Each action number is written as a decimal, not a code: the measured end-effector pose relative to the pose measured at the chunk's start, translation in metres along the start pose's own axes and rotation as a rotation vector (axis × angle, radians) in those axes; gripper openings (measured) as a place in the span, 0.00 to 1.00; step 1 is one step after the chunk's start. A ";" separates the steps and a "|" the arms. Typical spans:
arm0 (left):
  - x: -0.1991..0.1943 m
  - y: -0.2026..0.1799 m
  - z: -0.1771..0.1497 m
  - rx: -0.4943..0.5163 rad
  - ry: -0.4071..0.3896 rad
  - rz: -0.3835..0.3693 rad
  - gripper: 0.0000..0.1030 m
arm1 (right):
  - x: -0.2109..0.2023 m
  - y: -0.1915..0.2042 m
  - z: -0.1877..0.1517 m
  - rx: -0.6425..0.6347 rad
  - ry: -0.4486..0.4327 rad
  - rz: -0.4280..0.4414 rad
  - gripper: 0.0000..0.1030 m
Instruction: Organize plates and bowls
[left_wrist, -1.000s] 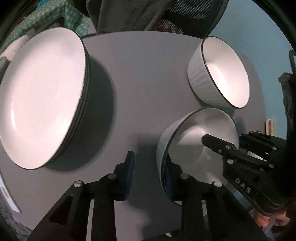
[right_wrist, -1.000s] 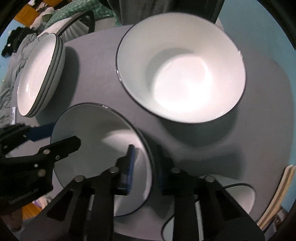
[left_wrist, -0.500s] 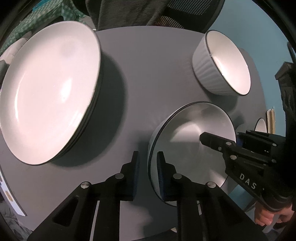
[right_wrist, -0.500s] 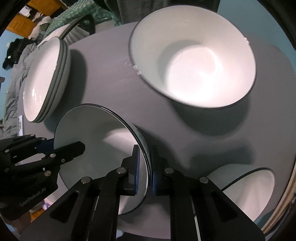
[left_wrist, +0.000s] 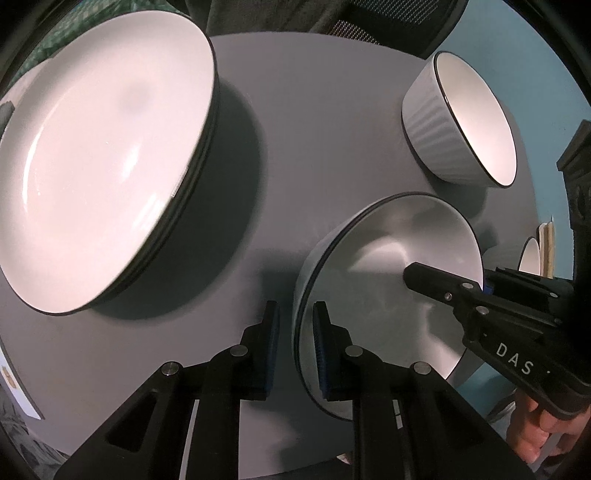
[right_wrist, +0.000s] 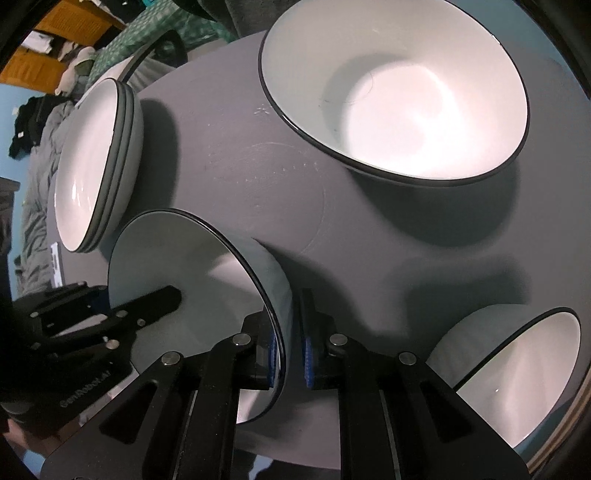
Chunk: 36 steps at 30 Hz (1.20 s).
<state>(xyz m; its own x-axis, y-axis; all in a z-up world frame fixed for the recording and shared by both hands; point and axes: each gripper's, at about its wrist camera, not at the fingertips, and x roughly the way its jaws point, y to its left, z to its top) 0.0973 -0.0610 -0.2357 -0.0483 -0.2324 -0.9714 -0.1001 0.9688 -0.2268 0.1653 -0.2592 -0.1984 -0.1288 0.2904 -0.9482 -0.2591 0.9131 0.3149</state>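
Left gripper (left_wrist: 295, 347) and right gripper (right_wrist: 288, 350) pinching opposite rims of near bowl (left_wrist: 388, 288), jaws nearly closed, sharing load for lift. Bowl sitting on table (left_wrist: 325, 147), plate stack (left_wrist: 103, 158) at ten o'clock.

Plate stack (left_wrist: 99, 158) left of bowls (left_wrist: 461, 122)

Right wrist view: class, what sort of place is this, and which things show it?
Probably a lived-in room at home, perhaps a bedroom: a round grey table with stacked plates and bowls, beside rumpled grey bedding and orange shelving.
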 end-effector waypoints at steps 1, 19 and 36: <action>0.000 0.000 0.000 0.000 0.000 -0.003 0.17 | -0.001 -0.002 0.001 0.000 0.001 0.004 0.11; -0.001 -0.017 0.007 -0.011 0.009 -0.006 0.09 | -0.001 0.014 -0.006 0.024 -0.005 -0.006 0.07; -0.068 -0.057 0.046 0.064 -0.097 -0.057 0.09 | -0.072 0.004 -0.002 0.044 -0.118 -0.029 0.07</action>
<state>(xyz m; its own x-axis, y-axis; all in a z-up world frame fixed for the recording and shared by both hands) 0.1520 -0.0962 -0.1602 0.0522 -0.2806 -0.9584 -0.0362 0.9586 -0.2826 0.1714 -0.2775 -0.1291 -0.0073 0.2929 -0.9561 -0.2181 0.9327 0.2873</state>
